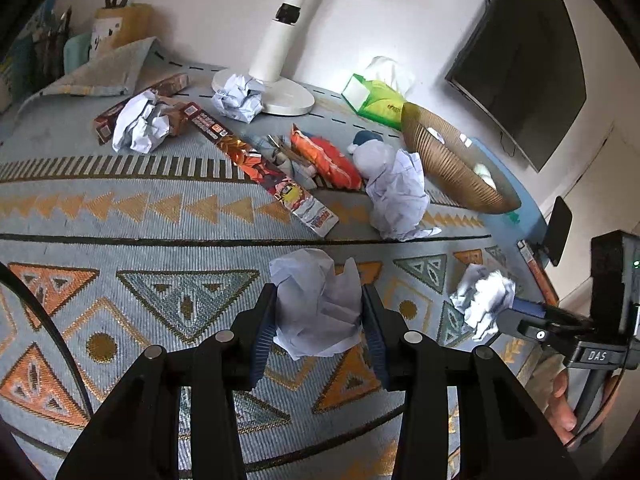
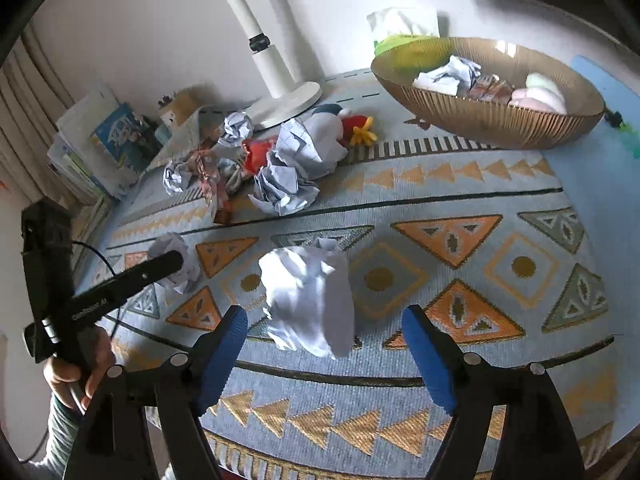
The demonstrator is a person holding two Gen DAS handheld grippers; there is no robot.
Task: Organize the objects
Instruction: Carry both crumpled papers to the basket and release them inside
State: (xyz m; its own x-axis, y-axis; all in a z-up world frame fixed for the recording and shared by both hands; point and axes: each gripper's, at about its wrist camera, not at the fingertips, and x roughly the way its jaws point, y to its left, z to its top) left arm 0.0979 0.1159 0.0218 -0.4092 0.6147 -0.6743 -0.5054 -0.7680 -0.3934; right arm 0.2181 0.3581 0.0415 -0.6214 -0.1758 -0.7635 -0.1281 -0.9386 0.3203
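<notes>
Blue pads of your left hand-held gripper [image 1: 318, 332] clamp a crumpled paper ball [image 1: 316, 304] above the patterned bench [image 1: 120, 208]. Your right hand-held gripper [image 2: 324, 344] stands released around another paper wad [image 2: 308, 296], well short of the bowl [image 2: 488, 120].

**Paper balls and clutter around the two grippers**

One paper ball [image 1: 318, 304] sits between the left gripper [image 1: 320, 334] fingers; another ball [image 2: 310, 298] lies between the right gripper [image 2: 324, 346] fingers. Ahead — a clutter pile [image 2: 280, 160]; ahead-right, the bowl [image 2: 492, 120] holding items, all on the rug [image 2: 480, 360].
</notes>
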